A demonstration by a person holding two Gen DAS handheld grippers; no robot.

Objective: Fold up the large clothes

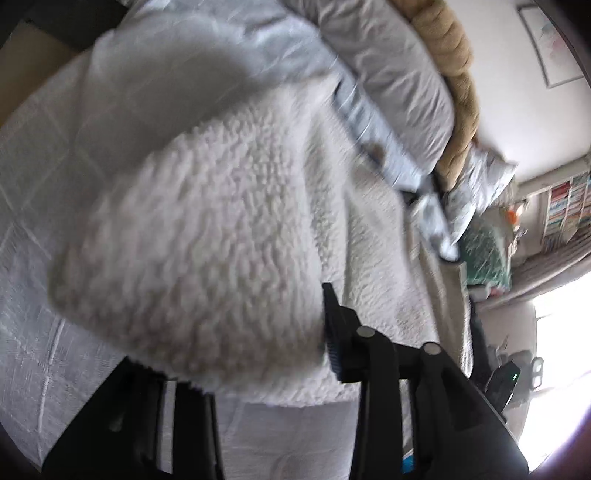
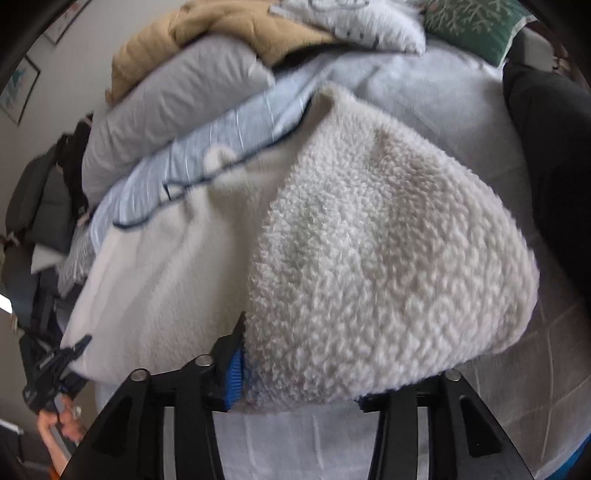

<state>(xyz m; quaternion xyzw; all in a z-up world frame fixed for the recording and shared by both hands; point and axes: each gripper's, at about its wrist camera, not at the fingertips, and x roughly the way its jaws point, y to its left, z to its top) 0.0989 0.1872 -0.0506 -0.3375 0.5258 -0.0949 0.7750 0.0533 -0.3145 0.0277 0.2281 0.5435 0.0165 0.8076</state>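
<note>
On the bed (image 2: 461, 110), cream fleece garment (image 2: 369, 258), bunched, nubbly, lifted

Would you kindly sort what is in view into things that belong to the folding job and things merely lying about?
Job: white fleece garment, left gripper, right gripper, both with jaws on the fleece.

Lying about: grey pillow, tan blanket, green cushion, striped blue bedding, quilted bedspread.
</note>
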